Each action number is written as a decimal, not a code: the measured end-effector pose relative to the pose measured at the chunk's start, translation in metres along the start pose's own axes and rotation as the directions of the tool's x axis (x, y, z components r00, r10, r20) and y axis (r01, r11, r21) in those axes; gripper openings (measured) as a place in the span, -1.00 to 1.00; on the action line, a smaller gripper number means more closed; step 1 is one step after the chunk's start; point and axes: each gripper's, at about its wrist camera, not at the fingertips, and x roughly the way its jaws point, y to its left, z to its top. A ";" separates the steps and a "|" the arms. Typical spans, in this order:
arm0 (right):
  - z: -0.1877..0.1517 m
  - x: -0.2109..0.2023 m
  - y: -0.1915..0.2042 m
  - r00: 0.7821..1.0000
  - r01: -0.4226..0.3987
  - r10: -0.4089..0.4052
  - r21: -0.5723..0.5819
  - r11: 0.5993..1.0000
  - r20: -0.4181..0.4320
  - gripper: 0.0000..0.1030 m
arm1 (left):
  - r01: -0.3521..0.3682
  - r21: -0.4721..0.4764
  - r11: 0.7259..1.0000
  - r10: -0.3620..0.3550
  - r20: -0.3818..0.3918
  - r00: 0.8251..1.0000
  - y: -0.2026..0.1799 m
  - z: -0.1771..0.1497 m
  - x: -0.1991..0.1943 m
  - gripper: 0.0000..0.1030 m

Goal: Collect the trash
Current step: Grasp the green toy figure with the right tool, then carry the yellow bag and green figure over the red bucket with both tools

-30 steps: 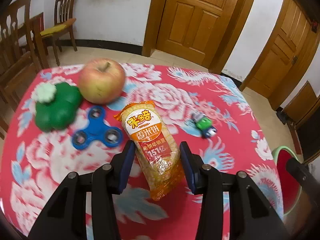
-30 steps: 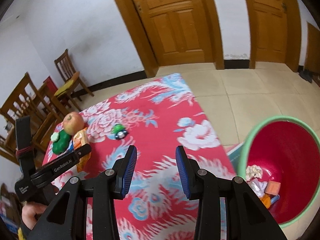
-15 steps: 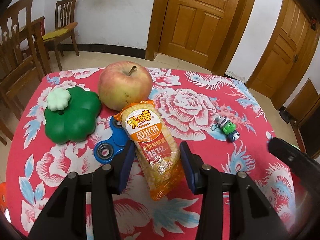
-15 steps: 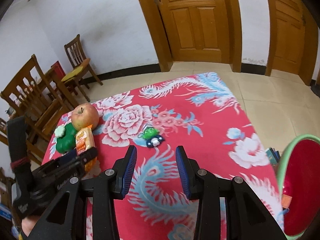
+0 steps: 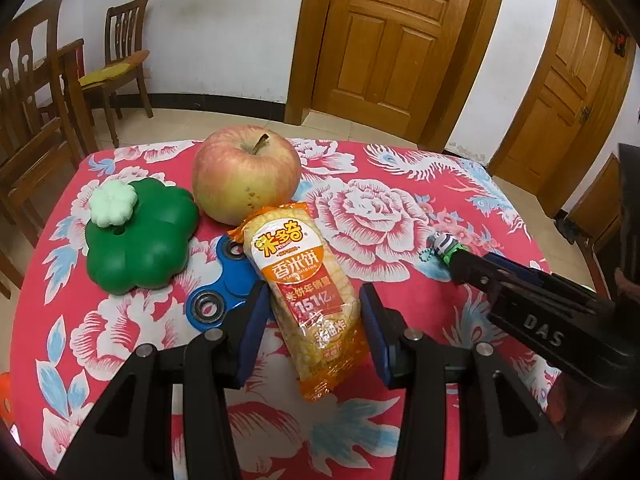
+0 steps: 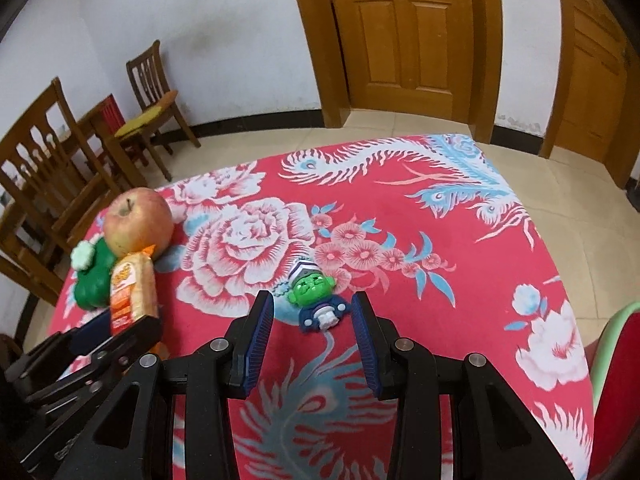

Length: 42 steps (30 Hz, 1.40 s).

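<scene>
Step in hand, grasp approach: left gripper (image 5: 314, 330) released, astride the orange rice-cracker packet (image 5: 308, 300) near the counter's (image 5: 400, 184) left edge; right gripper (image 6: 313, 338) released, unladen; next, clench on packet, carry to bin (image 6: 612, 380).

A home dining room, by what we see around the table.

We look across a table under a red floral cloth (image 6: 400, 208) with a phoenix pattern. In the upper middle of both views stands a panelled wooden door (image 5: 396, 40), with a second wooden door (image 5: 576, 80) at the upper right. At the upper left we see wooden dining chairs (image 6: 48, 176), one with a yellow seat cushion (image 5: 114, 72), against a plain white wall (image 5: 208, 20) with a dark skirting. The floor is pale tile (image 6: 400, 124). An apple (image 5: 246, 174) on the cloth adds to the household feel.
</scene>
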 end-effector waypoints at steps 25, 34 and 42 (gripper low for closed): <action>-0.012 -0.021 -0.009 1.000 -0.023 0.023 0.037 0.999 -0.003 -0.41 | 0.023 0.023 0.999 -0.023 0.009 1.000 -0.011 -0.001 -0.008 -0.10; -0.027 -0.062 -0.019 0.998 -0.055 0.052 0.086 0.995 0.044 -0.41 | 0.038 0.049 0.998 -0.039 0.021 0.999 -0.023 -0.002 -0.024 -0.10; -0.044 -0.098 -0.038 0.995 -0.055 0.045 0.123 0.991 0.084 -0.41 | 0.059 0.066 0.996 -0.061 0.021 0.998 -0.038 -0.009 -0.040 -0.10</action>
